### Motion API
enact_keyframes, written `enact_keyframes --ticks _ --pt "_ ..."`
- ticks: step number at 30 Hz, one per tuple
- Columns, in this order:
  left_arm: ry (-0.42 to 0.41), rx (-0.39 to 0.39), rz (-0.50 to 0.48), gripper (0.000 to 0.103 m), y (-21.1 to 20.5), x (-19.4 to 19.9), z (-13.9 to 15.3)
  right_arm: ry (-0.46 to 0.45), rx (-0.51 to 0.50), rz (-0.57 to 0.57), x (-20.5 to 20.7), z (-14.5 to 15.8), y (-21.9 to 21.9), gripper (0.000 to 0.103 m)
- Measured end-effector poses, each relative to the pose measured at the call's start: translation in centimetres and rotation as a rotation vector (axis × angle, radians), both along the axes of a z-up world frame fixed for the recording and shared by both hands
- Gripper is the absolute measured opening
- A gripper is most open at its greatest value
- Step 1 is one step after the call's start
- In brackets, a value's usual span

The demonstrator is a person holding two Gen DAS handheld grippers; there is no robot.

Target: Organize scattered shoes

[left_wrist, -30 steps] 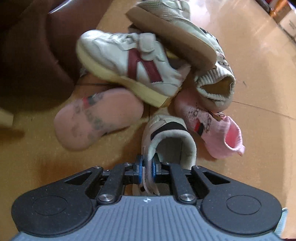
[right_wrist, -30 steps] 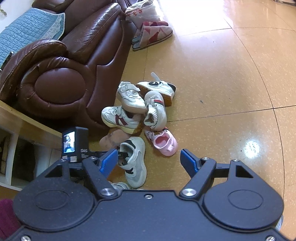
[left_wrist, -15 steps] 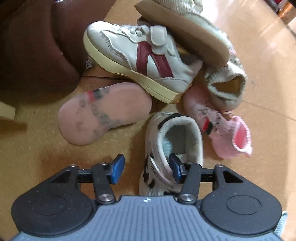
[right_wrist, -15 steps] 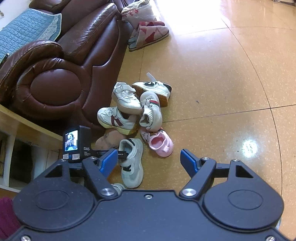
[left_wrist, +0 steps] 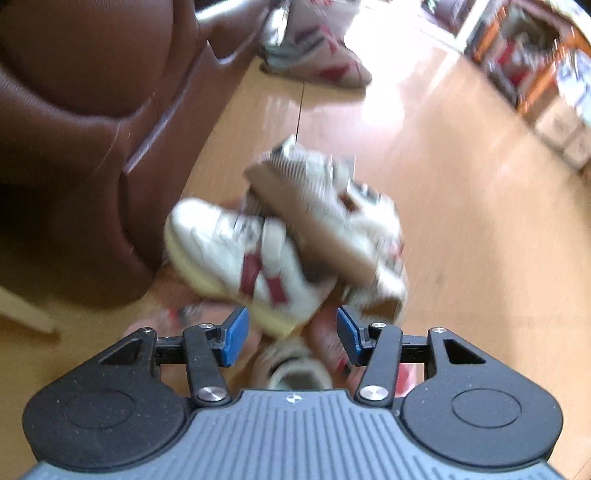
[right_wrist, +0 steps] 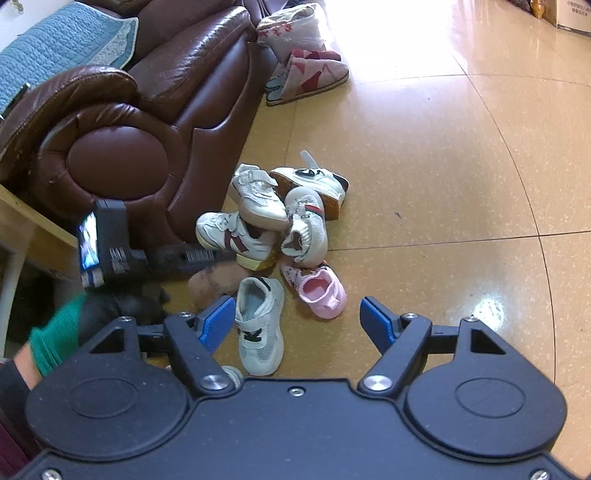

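Note:
A pile of small children's shoes lies on the floor beside the sofa. A white shoe with dark red stripes (left_wrist: 255, 266) (right_wrist: 236, 238) lies under a tan-soled shoe (left_wrist: 314, 225). A grey-white velcro sneaker (right_wrist: 260, 325) stands apart at the front, next to a pink shoe (right_wrist: 319, 291) and an upturned pink sole (right_wrist: 214, 280). My left gripper (left_wrist: 290, 338) is open and empty, low over the pile; its body shows in the right wrist view (right_wrist: 110, 240). My right gripper (right_wrist: 299, 325) is open and empty, held back above the pile.
A brown leather sofa (right_wrist: 147, 122) stands left of the pile. A pair of slippers (right_wrist: 310, 77) and a bag (right_wrist: 291, 29) lie further back. A wooden furniture edge (right_wrist: 33, 218) is at the far left. Boxes (left_wrist: 561, 110) line the far right.
My left gripper let go of the grey-white sneaker, opened wide, and lifted and tilted up toward the red-striped shoe. My right gripper stayed open and moved slightly.

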State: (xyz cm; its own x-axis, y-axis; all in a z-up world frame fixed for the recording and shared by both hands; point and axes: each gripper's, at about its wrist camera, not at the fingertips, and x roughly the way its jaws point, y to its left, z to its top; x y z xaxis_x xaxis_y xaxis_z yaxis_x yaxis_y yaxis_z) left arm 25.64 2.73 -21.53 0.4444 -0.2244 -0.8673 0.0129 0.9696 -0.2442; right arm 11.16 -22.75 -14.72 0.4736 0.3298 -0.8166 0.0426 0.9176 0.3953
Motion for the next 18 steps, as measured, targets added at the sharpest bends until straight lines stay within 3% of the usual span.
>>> enact_keyframes --ticks 6,8,18 --pt "0.06 -0.148 0.151 0.051 -0.7 3.9 -2.8 0.012 0.007 -0.001 0.6 -0.2 0.0 0.076" --pt "0.077 -0.16 0.177 0.057 -1.0 4.4 -3.9 0.015 0.01 0.002 0.7 -0.3 0.1 0.076" --pt "0.085 -0.232 0.247 0.057 -1.6 5.2 -4.9 0.024 0.011 -0.022 0.6 -0.6 -0.1 0.076"
